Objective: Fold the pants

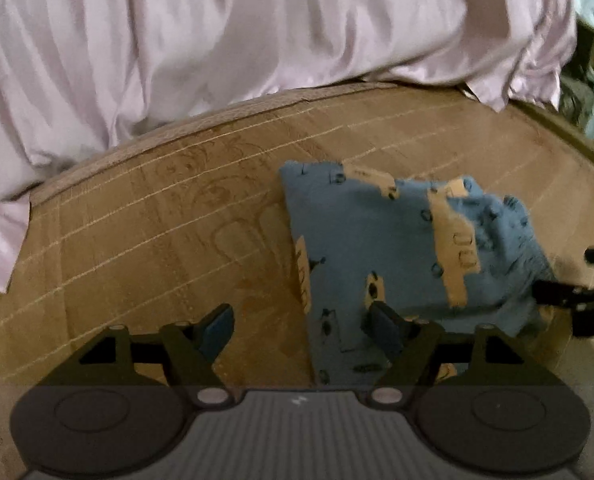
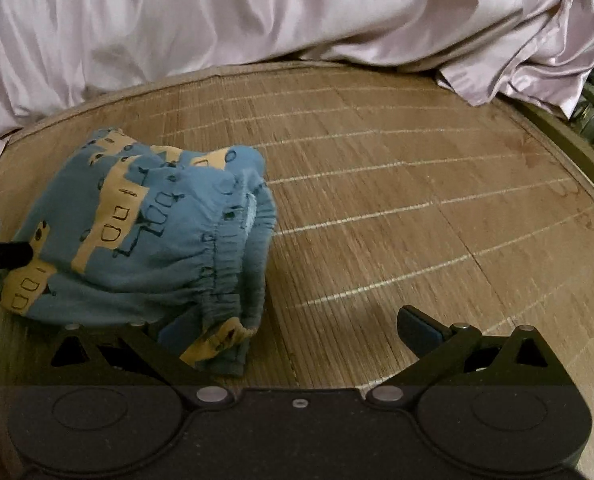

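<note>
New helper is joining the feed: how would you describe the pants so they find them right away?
Look at the brown woven mat that runs below the heaped pale pink sheet. The pants are the small folded bundle lying on it. They are the only blue item there, printed with tan vehicles and showing a gathered elastic waistband.

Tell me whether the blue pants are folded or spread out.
Folded. The blue pants lie as a compact layered bundle on the woven mat, elastic waistband doubled over at one edge, no legs stretched out.
</note>
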Tool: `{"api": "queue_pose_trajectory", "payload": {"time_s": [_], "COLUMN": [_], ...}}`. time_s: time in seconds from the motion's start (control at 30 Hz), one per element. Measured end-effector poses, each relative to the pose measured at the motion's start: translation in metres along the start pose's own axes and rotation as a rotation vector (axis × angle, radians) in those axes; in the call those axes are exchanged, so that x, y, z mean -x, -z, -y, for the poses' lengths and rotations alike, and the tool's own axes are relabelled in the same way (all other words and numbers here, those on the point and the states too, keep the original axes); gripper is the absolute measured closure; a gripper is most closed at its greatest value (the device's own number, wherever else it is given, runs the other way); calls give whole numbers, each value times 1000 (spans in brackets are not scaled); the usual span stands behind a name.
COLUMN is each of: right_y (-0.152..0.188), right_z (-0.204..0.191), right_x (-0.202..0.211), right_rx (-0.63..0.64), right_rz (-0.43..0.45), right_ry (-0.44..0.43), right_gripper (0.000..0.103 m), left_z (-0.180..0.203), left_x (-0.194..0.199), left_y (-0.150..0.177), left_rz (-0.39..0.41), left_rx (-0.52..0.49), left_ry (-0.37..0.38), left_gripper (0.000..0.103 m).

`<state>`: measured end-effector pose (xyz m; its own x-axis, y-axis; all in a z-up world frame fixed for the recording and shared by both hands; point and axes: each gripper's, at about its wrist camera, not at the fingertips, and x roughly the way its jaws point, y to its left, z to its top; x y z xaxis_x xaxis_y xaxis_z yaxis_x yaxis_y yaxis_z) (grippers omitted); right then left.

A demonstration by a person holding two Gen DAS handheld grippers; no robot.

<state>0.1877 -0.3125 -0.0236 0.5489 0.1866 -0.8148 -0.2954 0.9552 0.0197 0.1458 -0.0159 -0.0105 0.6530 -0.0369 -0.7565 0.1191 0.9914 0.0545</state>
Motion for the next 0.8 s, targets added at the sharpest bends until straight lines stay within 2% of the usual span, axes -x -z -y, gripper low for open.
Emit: {"api": "queue_pose_trajectory", "payload": {"time_s": [0.1, 0.27, 0.37, 0.47, 0.63, 0.7, 0.8], "right_y": [-1, -7, -20, -40, -50, -42, -40], "right_z": [4, 9, 7, 1, -2, 5, 27], "right_x": [7, 24, 18, 5, -26, -37, -43], "right_rx": [15, 17, 43, 159, 286, 245, 139], "right_rz": [4, 138, 203, 253, 240, 222, 183], "right_ry": [-11, 15, -21, -43, -41, 2, -52], "right_gripper": [1, 1, 1, 1, 1, 1, 1], "left_z": [4, 2, -1, -3, 2, 4, -3], "left_x": [0, 9, 18, 12, -20, -34, -48], "left_y": [6, 4, -9, -34, -67, -73, -71], "left_rz": [1, -6, 52, 100, 114, 92, 54], "left_rx": [-38, -58, -48, -35, -15, -36, -46], "left_ry": [1, 7, 25, 24, 31, 1, -45], "left_gripper": [19, 16, 15, 14, 14, 15, 15]}}
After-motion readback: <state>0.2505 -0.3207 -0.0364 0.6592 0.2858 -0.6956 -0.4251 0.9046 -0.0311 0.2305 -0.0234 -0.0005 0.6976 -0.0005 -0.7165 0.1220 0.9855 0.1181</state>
